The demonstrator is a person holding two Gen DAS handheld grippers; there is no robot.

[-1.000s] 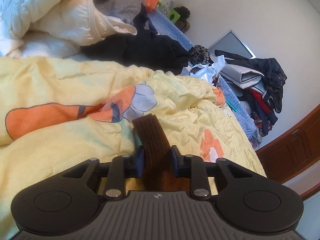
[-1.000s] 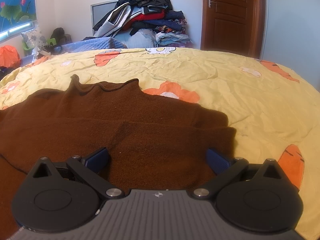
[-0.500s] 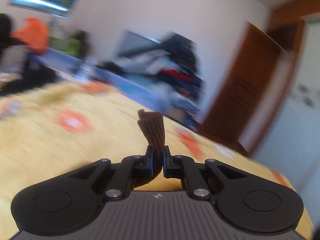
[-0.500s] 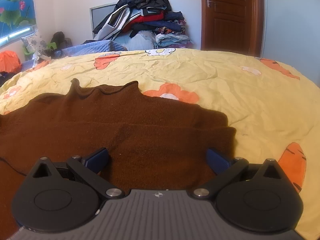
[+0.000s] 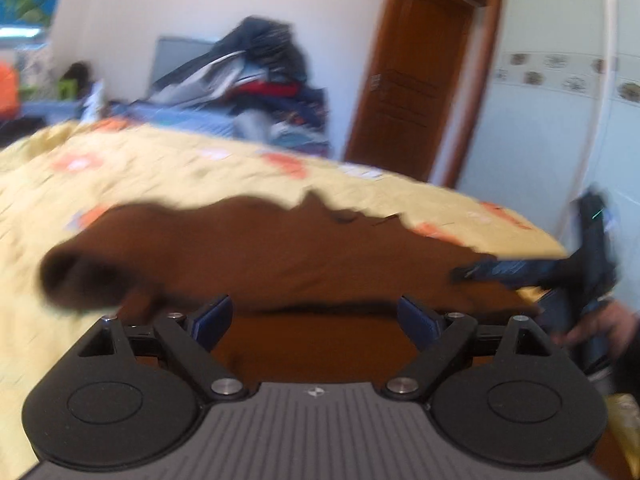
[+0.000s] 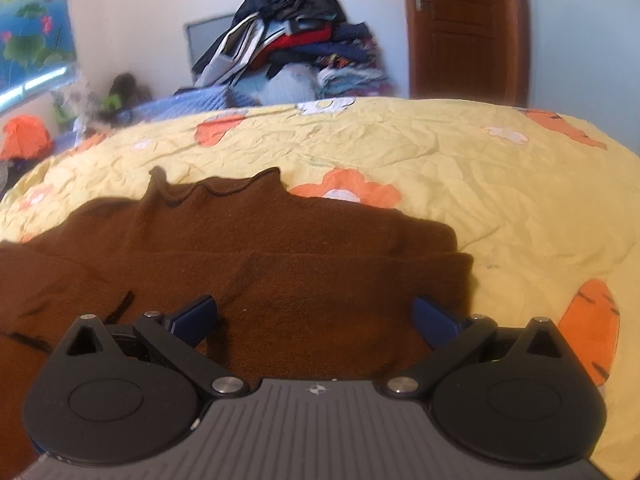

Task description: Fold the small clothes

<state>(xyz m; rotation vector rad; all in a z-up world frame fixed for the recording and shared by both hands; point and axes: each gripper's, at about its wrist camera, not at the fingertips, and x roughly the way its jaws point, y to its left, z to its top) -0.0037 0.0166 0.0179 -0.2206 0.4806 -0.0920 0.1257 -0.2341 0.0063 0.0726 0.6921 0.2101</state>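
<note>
A brown knit sweater point(image 6: 280, 256) lies spread on the yellow flowered bedspread point(image 6: 460, 168), its neck edge toward the far side. My right gripper point(image 6: 314, 318) is open and empty, low over the sweater's near part. My left gripper point(image 5: 316, 316) is open and empty above the sweater point(image 5: 260, 256). A sleeve end point(image 5: 80, 276) lies loose at the left, blurred. The right gripper point(image 5: 588, 264) also shows in the left wrist view at the sweater's right edge, held by a hand.
A tall pile of clothes point(image 6: 296, 40) stands beyond the far side of the bed against a grey panel. A brown wooden door point(image 6: 464, 28) is at the back right. An orange bag point(image 6: 24, 136) lies at the far left.
My left gripper swung round, let go of the brown sleeve it held, and opened. The sleeve now lies over the sweater at the left. The right gripper has stayed open in place.
</note>
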